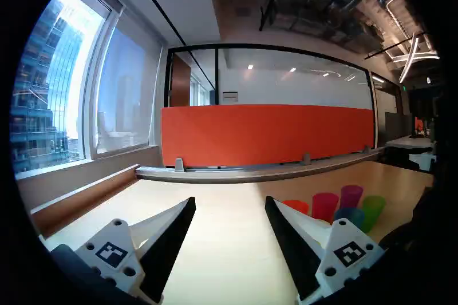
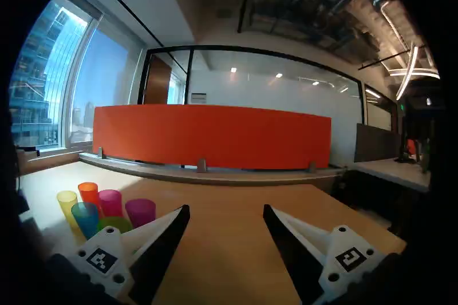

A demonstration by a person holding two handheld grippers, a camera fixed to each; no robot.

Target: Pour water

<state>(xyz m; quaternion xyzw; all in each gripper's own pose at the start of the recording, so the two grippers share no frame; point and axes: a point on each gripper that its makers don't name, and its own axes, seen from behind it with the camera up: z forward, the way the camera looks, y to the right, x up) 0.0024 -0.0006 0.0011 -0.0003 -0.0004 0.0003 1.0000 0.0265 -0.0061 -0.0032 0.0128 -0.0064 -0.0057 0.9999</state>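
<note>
Translucent plastic cups [image 2: 110, 203]; smooth matt wooden table [image 2: 229, 219].

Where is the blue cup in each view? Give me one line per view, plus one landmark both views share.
Left gripper view: the blue cup is at lower right, at the front of the other coloured cups.
Right gripper view: the blue cup is at lower left, again at the front of the group.
Shared landmark: the orange divider panel across the middle of both views.

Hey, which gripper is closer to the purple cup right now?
Right, it seems. The purple cup sits just left of the right gripper, by its left finger. From the left gripper it stands farther off to the right, behind other cups.
</note>
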